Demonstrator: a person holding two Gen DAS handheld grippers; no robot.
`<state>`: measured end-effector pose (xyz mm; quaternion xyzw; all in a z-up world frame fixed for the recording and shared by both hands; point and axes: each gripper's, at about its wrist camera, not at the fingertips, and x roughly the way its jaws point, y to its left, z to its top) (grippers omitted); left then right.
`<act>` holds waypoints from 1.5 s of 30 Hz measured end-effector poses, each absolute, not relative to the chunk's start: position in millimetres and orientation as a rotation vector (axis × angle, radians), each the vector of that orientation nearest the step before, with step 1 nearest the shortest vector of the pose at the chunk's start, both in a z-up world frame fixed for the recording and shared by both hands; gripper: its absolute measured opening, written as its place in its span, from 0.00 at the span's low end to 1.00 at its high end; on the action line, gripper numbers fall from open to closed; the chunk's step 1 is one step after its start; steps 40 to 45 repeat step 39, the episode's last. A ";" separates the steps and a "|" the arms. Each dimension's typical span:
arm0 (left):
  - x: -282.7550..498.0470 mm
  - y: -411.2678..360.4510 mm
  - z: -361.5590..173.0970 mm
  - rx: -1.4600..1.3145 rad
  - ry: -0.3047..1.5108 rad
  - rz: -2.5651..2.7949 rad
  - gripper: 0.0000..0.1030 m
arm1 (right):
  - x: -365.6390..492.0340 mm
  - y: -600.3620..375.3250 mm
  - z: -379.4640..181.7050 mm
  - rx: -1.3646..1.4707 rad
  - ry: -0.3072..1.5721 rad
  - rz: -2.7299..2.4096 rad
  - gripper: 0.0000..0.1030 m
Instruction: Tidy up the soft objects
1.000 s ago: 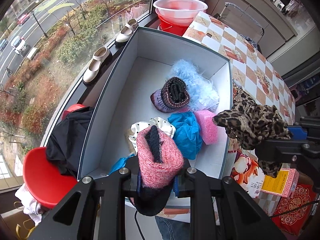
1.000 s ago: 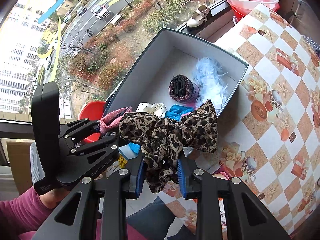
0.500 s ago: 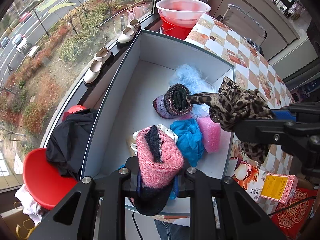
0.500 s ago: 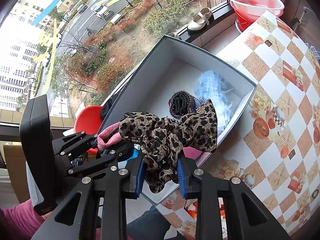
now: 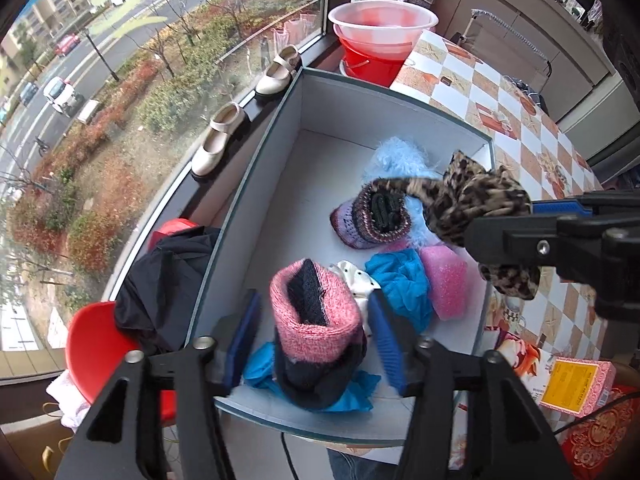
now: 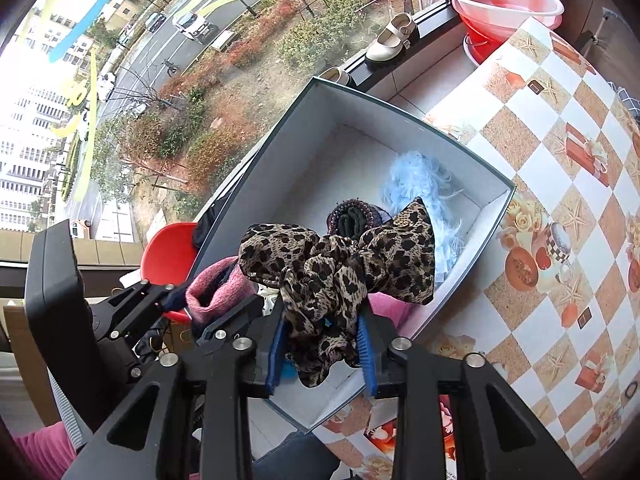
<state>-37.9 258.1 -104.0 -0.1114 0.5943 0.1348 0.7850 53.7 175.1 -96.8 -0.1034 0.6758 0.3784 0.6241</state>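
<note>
The pink knitted hat (image 5: pixel 316 320) stands in the near end of the grey box (image 5: pixel 260 184), between the blue pads of the left gripper (image 5: pixel 316 340), whose jaws have just been opening and no longer press on it. The leopard-print scarf (image 6: pixel 340 272) sits between the pads of the right gripper (image 6: pixel 324 344), over the box; its jaws have also just been opening, and I cannot tell if they grip it. To the right of the left gripper lies a pink carton (image 5: pixel 576 384) with a yellow label, its writing too small to read.

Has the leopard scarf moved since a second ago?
Yes. In the left wrist view the leopard scarf has moved from beyond the box's right wall to over the box, above the purple hat.
</note>
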 end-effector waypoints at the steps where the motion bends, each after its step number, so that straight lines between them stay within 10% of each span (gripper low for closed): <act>1: -39.4 257.0 -100.0 -0.215 1.261 0.309 0.77 | 54.7 173.8 -95.6 -0.231 1.546 0.860 0.66; 7: -36.8 259.2 -96.1 -0.191 1.285 0.367 0.78 | 57.2 163.7 -85.0 -0.240 1.514 0.800 0.99; 45: -43.6 246.4 -86.8 -0.247 1.278 0.280 0.78 | 35.5 132.6 -70.7 -0.225 1.499 0.731 0.99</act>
